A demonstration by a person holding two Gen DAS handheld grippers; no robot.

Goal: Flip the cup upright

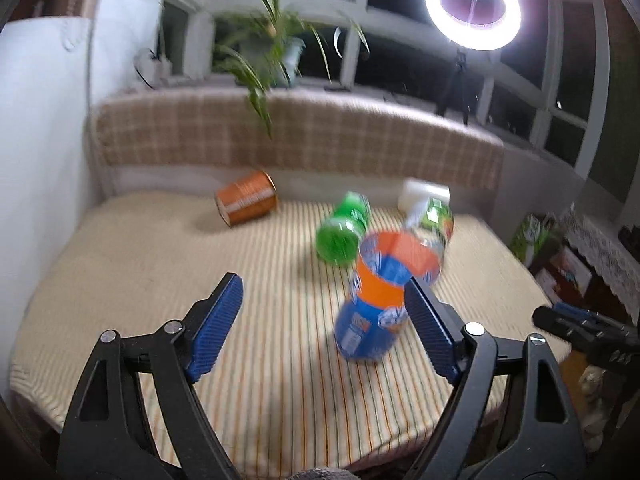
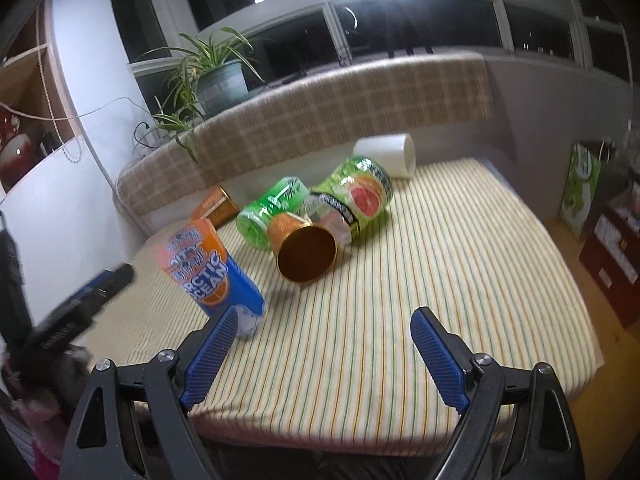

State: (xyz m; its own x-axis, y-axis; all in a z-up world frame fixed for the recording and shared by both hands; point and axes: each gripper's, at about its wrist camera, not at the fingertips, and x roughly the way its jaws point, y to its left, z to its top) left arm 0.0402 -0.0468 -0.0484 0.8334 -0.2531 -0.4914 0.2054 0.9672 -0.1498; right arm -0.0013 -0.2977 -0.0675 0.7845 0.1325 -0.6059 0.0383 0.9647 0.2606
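Note:
An orange and blue "Arctic Ocean" cup (image 1: pixel 378 300) stands upright but tilted on the striped table, blurred; it also shows in the right wrist view (image 2: pixel 212 266). My left gripper (image 1: pixel 326 312) is open, its right finger next to the cup; whether it touches is unclear. My right gripper (image 2: pixel 322 340) is open and empty, with the cup just beyond its left finger. An orange-gold cup (image 2: pixel 304 246) lies on its side, mouth toward me. Another orange cup (image 1: pixel 246 202) lies on its side at the back left.
A green cup (image 2: pixel 270 210), a green grapefruit-print cup (image 2: pixel 356 194) and a white cup (image 2: pixel 386 154) lie on their sides behind. A checked cushion (image 2: pixel 340 100) backs the table (image 2: pixel 460 260). A potted plant (image 2: pixel 216 80) and ring light (image 1: pixel 472 2) stand beyond.

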